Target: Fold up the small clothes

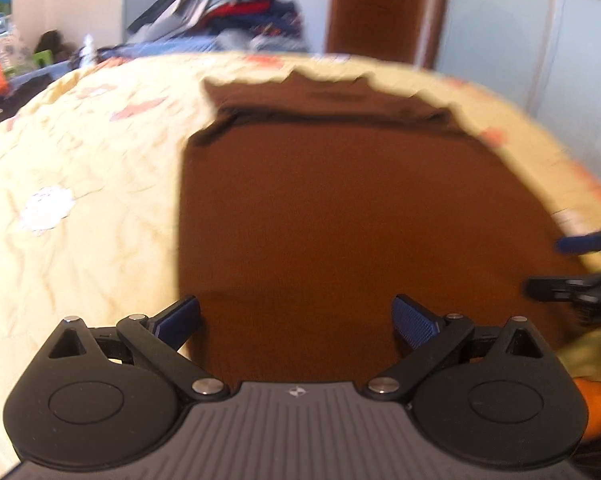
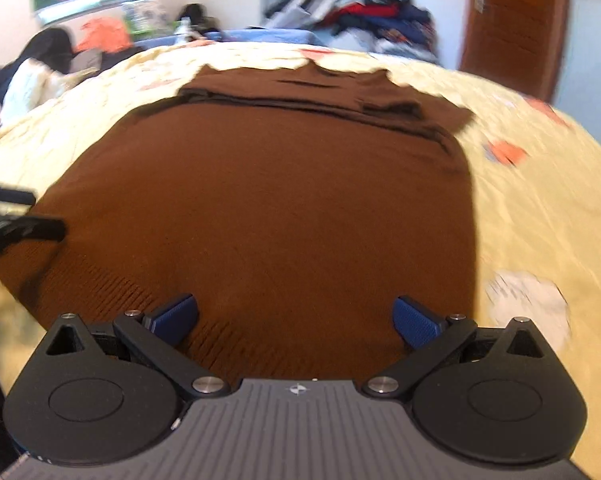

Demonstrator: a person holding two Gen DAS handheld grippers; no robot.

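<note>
Two hand-held grippers hover over the near hem of a brown knit top, which lies flat on a yellow patterned bedspread. The garment's sleeves appear already folded inward across the chest, leaving a roughly rectangular body with the collar at the far end. The left gripper stands with its blue-padded fingers spread wide and empty, the left-hand hem corner of the top lying between them. The right gripper is likewise fully spread and holds nothing; its fingers straddle the ribbed hem on the right-hand part of the garment. Each tool shows at the edge of the other's view, so the pair are set side by side along the hem, apart. This spacing suggests a two-corner pinch, so that the lower half can be carried toward the collar in one even fold. Whether the pads touch the fabric cannot be told from these blurred views. Beyond the bed, a heap of unsorted clothes sits against the wall near a wooden door.
</note>
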